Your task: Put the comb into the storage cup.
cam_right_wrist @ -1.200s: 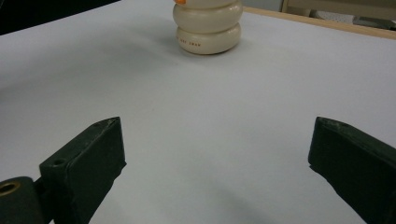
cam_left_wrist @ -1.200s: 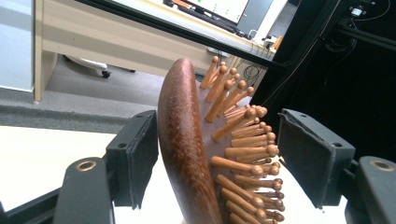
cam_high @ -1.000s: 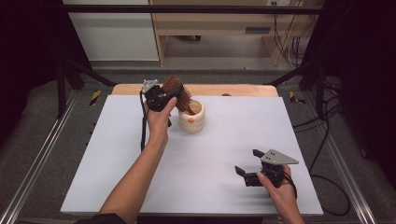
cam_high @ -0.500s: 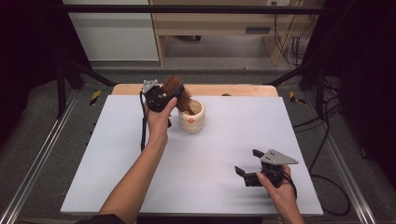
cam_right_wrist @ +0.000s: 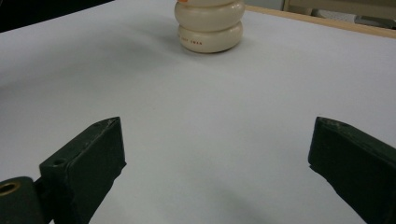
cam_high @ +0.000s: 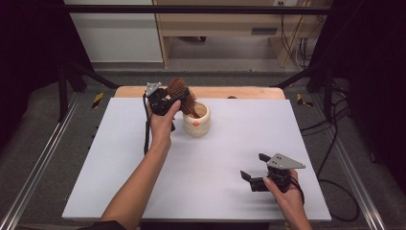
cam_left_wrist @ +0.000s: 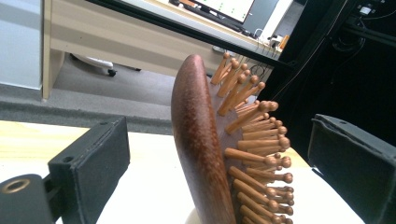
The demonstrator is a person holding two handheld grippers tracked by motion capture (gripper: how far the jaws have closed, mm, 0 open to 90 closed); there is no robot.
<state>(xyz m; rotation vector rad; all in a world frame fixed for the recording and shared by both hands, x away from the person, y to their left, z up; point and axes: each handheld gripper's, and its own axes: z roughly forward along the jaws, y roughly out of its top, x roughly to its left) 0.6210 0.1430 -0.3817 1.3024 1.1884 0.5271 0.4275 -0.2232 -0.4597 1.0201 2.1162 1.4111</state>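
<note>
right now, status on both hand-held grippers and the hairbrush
Left hand-held gripper jaws just opened, wooden hairbrush between them, pads clear of it. Brush handle down in the cream cup. Right hand-held gripper open, low over the white table. Nothing in the way.

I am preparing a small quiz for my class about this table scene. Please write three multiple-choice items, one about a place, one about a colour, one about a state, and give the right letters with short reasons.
1. Where does the hairbrush stand?
A. flat on the white table
B. handle down in the cream cup
C. on the floor

2. What colour is the back of the hairbrush?
A. dark reddish brown
B. blue
C. white

3. How do the jaws of the left gripper stand?
A. pressed shut on the brush
B. shut with nothing between them
C. apart, one on each side of the brush head, with gaps

Answers:
1 B: in the high view the brush rises out of the cup.
2 A: the left gripper view shows a dark red-brown wooden back.
3 C: both pads stand clear of the brush; the jaws have just been opening.
</note>
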